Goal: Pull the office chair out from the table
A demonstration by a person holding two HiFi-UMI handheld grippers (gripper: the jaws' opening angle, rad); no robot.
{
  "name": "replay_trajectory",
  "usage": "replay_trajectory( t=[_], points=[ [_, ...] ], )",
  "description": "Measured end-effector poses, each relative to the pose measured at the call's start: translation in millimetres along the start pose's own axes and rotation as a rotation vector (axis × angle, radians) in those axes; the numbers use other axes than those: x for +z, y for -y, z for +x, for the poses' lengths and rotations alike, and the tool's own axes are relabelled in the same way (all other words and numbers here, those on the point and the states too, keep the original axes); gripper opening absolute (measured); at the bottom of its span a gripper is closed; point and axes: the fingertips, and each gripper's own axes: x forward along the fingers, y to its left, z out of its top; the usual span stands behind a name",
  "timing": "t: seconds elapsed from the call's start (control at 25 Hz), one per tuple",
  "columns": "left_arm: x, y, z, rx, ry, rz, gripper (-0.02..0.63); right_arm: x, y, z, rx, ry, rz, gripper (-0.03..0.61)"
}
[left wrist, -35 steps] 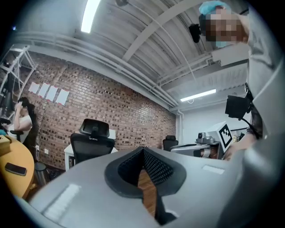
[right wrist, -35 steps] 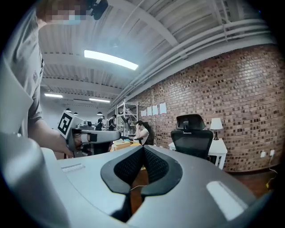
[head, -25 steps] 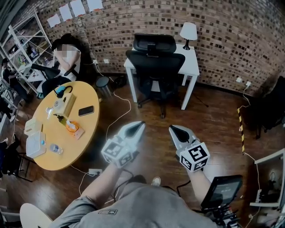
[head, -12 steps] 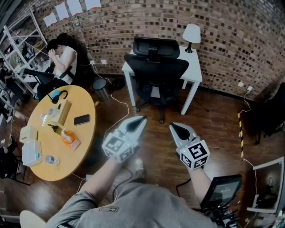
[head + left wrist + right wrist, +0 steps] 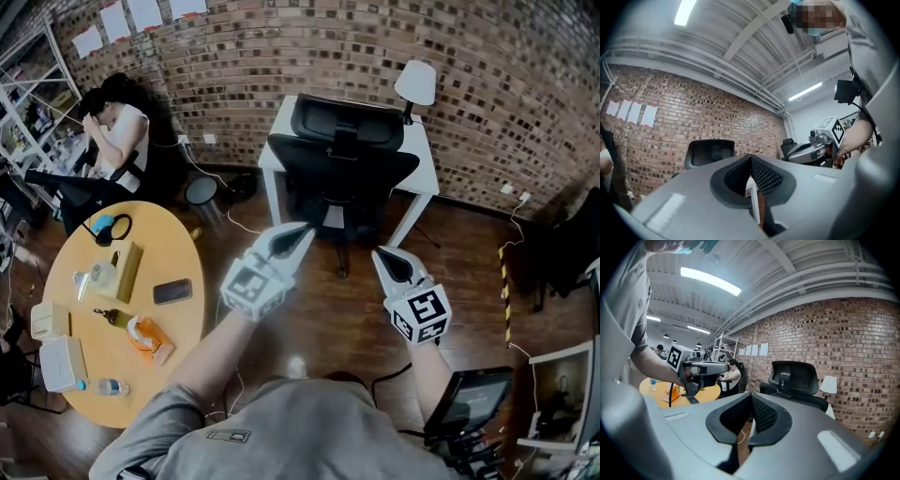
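Observation:
A black office chair (image 5: 339, 167) with a headrest stands tucked under the small white table (image 5: 425, 164) against the brick wall. Its back faces me. My left gripper (image 5: 305, 229) is shut and empty, its tips just short of the chair's lower back on the left. To the right, my right gripper (image 5: 378, 253) is also shut with nothing in it, a little farther from the chair. The chair's headrest (image 5: 709, 153) shows ahead in the left gripper view, and the chair (image 5: 793, 380) rises ahead in the right gripper view.
A white lamp (image 5: 415, 84) stands on the table's far right corner. A round yellow table (image 5: 183, 323) with a phone and small items is at the left, a seated person (image 5: 117, 131) behind it. Cables cross the wooden floor (image 5: 342, 305). A black chair (image 5: 570, 246) is at the right edge.
Both grippers have moved forward toward the chair, which now looks larger and nearer. The round yellow table has slid down and left in the head view. The jaws stay shut.

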Motion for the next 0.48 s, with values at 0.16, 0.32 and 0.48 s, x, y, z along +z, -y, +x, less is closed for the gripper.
replay_trajectory(
  t=[0.16,0.32,0.48],
  points=[
    [-17,-45,11,0.008,-0.013,0.017,0.003,-9,15,34,-0.015,-0.052,-0.031,0.015],
    [-30,-77,26,0.013,-0.022,0.008,0.003,-13,38,60,-0.02,-0.084,-0.069,0.015],
    [-51,-113,50,0.018,-0.06,0.018,0.005,-20,71,92,-0.021,-0.098,-0.101,0.037]
  ],
)
